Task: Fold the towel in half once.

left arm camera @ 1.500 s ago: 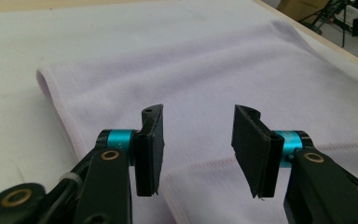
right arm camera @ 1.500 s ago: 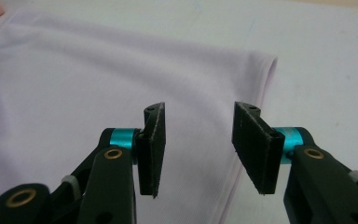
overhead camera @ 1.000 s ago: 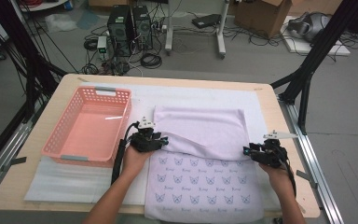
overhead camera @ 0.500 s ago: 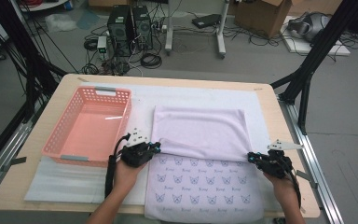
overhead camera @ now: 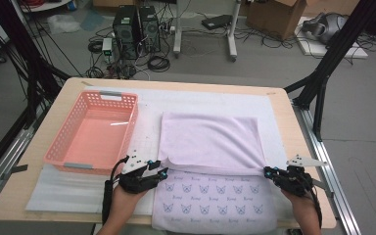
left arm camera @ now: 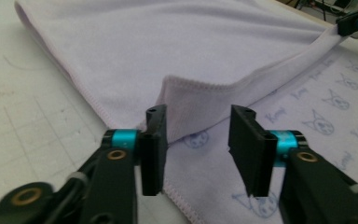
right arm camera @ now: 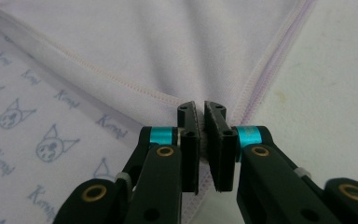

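Note:
A lavender towel (overhead camera: 208, 139) lies on the table, its far half folded toward me over the cat-printed side (overhead camera: 215, 200). My left gripper (overhead camera: 162, 172) sits at the fold's near left corner. In the left gripper view it (left arm camera: 198, 116) is open; its jaws have just been opening, and the towel corner (left arm camera: 186, 93) lies just beyond the tips, not pinched. My right gripper (overhead camera: 268, 171) is at the near right corner. In the right gripper view it (right arm camera: 201, 109) is shut on the towel's hemmed edge (right arm camera: 144, 42).
A pink plastic basket (overhead camera: 93, 129) stands at the left, just beyond my left hand. A white mat (overhead camera: 147, 105) covers the tabletop under the towel. The table's right edge (overhead camera: 313, 161) runs close to my right gripper.
Both hands have drawn the folded edge toward me, laying the fold flat. The left jaws have come apart and let go of the towel corner. The right jaws stay closed on their corner.

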The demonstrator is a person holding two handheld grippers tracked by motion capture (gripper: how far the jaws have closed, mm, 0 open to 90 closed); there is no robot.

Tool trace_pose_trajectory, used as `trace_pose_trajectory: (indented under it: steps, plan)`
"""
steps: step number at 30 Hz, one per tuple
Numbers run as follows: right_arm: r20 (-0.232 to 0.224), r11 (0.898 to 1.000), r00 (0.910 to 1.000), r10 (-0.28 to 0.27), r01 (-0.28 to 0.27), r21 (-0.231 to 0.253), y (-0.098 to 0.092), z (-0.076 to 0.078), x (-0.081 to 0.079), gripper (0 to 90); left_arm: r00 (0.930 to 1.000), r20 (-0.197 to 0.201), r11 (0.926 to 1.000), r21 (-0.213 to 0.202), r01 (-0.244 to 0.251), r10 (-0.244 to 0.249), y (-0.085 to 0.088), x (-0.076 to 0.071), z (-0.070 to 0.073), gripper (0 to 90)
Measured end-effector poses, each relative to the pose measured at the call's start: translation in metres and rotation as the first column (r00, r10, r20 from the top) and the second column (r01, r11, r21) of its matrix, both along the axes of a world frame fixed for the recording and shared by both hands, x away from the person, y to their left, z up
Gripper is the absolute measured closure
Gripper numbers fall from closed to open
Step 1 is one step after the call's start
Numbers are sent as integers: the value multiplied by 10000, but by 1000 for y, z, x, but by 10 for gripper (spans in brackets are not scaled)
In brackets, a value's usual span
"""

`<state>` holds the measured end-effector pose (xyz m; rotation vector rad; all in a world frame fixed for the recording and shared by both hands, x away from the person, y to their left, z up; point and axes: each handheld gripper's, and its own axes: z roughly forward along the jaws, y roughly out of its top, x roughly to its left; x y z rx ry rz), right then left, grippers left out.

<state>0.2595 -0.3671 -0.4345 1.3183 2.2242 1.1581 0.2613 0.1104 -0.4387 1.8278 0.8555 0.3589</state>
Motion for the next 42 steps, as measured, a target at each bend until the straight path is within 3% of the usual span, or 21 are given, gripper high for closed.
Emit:
trace_pose_trajectory:
  steps: [4,9,11,14,18,20,23,25,27,30,32,35,42]
  plan:
    - [11,10000,10000,9,-9,-2,3,-1,-2,839,10000,-87,10000,-39,36,-37,-3,11,0,456]
    - [132,9999,9999,-32,30,133,3,2,-4,836,9943,-1050,9987,-480,156,-206,-10,22,-4,427]
    - [110,9999,9999,-47,45,167,3,2,-5,830,9929,-1169,9991,-389,184,-228,-12,21,-5,431]
    - [39,10000,10000,-50,49,82,1,1,-6,808,9950,-994,9992,-397,34,-73,-10,17,0,432]
    - [-499,9999,9987,57,-64,-135,-1,-1,-6,645,9972,-724,9986,-492,-201,165,-2,15,7,432]
    - [-655,9999,9978,40,-32,121,-3,1,-6,556,9968,-783,9986,-481,-204,166,-3,16,6,432]
    - [-158,9983,9997,-166,175,556,-2,10,-9,526,9948,-1019,9999,-158,-26,10,-11,18,1,432]
    - [-85,9991,9999,-91,95,406,2,12,-10,538,9920,-1258,9997,191,134,-109,-17,18,-5,448]
    - [-141,9998,9999,96,-98,-144,8,7,-8,565,9892,-1458,9980,578,241,-154,-22,18,-11,539]
    - [-292,9969,9988,389,-408,-672,13,0,-6,758,9914,-1312,9948,1004,145,-13,-25,15,-12,779]
    - [-320,9951,9982,512,-537,-832,11,-2,-6,825,9923,-1233,9939,1104,56,81,-25,13,-11,846]
    - [-282,9957,9985,470,-491,-782,6,-2,-7,835,9931,-1175,9952,973,58,57,-22,10,-9,859]
    - [-84,9961,9983,578,-583,-665,3,0,-16,835,9950,-993,9996,252,-88,113,-12,-7,-2,859]
